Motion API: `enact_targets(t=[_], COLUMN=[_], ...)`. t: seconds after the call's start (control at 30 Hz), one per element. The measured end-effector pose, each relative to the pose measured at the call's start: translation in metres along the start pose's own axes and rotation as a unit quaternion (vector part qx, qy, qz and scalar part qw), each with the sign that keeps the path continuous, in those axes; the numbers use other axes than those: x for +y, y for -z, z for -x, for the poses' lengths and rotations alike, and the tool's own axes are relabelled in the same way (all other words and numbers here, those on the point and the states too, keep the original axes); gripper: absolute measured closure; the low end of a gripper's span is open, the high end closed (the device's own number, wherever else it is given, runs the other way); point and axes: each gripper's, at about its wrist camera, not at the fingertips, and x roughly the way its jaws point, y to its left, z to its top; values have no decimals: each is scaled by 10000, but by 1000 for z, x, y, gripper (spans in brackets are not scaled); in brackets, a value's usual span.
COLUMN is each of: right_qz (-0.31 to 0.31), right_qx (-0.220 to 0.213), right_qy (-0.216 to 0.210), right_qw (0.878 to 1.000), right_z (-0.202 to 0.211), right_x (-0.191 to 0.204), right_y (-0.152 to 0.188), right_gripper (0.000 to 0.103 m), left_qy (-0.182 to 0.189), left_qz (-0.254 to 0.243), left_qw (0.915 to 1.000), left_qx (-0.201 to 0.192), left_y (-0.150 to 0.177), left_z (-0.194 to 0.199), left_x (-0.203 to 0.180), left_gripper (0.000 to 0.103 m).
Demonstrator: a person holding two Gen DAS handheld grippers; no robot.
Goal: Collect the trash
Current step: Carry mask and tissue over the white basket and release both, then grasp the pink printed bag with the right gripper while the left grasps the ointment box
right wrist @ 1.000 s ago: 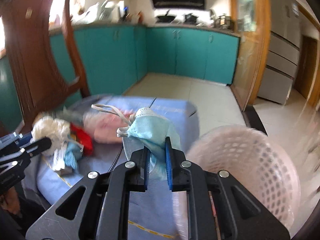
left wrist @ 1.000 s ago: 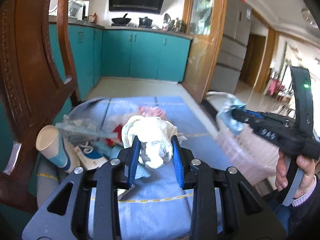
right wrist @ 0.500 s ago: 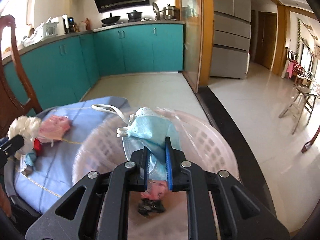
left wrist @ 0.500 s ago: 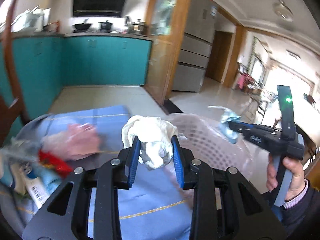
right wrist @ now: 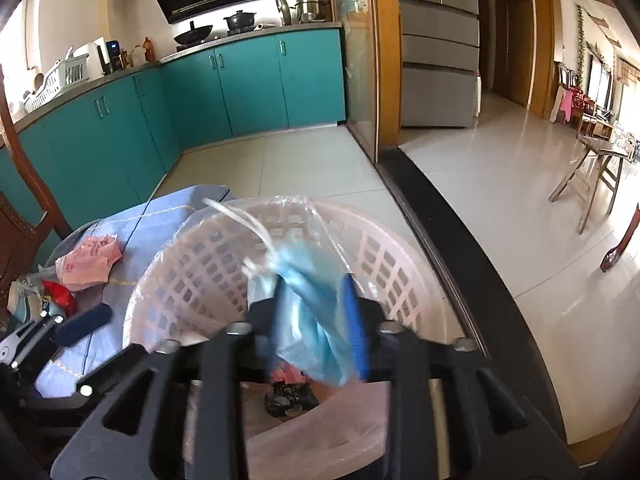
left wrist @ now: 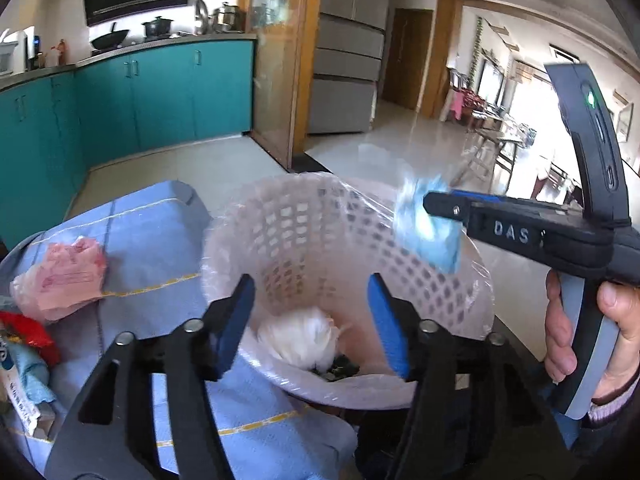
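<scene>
Since the earlier frame the left tongs (left wrist: 310, 322) had spread, dropping the soft tissue wad (left wrist: 298, 338) into the basket (left wrist: 280, 216); the right tongs (right wrist: 314, 330), parting, loosed the limp, light mask (right wrist: 308, 304).

The basket (left wrist: 344, 240) mouth lies open; the right gripper (left wrist: 430, 204) overhangs its far-right rim.

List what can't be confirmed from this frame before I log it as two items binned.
- Face mask: motion-blurred in both views; whether the right gripper has released it can't be told.
- Basket bottom: the dark debris is partly hidden behind the right gripper; unidentifiable.
- White wad: blurred, so resting or falling is unclear.
- Leftover trash at left: cut off by the left wrist view's edge.
</scene>
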Motion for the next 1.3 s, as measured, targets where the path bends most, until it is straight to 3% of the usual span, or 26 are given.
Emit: enact_targets(t=[0.03,0.23,0.3,0.37,0.47,0.5,0.53,0.6,0.77,0.87,0.97,1.1,1.17,1.3], right_qz=[8,-5,-27,-53,23,94,229,560,1021,1150,1188,1174,1106,1363], right_qx=[-28,-100,-123,-173,-272,-293,-309,-290,101,420,795,1264,1404,1479], right_qy=[7,-83,-187,-309,-616,-728,-875,-1148,-1805,-1962,-1932,-1753,-1857,-1972], right_qw=[10000,9999,9997,9994,9977,9969,9954,9914,9782,9729,9707,9693,9662,9595], right_z=[2,2,2,4,7,8,8,5,-24,-57,-98,-135,-140,-131], right_x=[0,13,18,25,46,55,70,104,187,238,282,304,304,304], right_y=[0,-4,-4,-5,-8,-9,-9,-10,-22,-31,-30,-15,-11,0], right_gripper=[51,36,34,31,30,30,30,30,30,30,30,30,40,77], left_qy=[-30,-333,-660,-1230,-2442,-2880,-3197,-3475,-3468,-3122,-2738,-2605,-2528,-2261], left_qz=[29,463,627,703,677,661,659,741,1238,1692,2009,2014,2033,2186], left_qw=[10000,9980,9953,9893,9669,9549,9448,9344,9297,9348,9406,9442,9456,9483], left_qx=[-41,-264,-334,-360,-295,-295,-296,-258,-78,6,4,104,231,422], left_y=[0,3,8,13,21,24,27,33,49,59,65,74,77,79], left_z=[3,30,43,55,73,80,88,102,123,127,130,124,116,105], left_x=[4,43,59,75,101,112,122,140,184,206,217,222,224,228], left_gripper=[37,27,25,24,24,24,26,38,49,49,49,49,49,49])
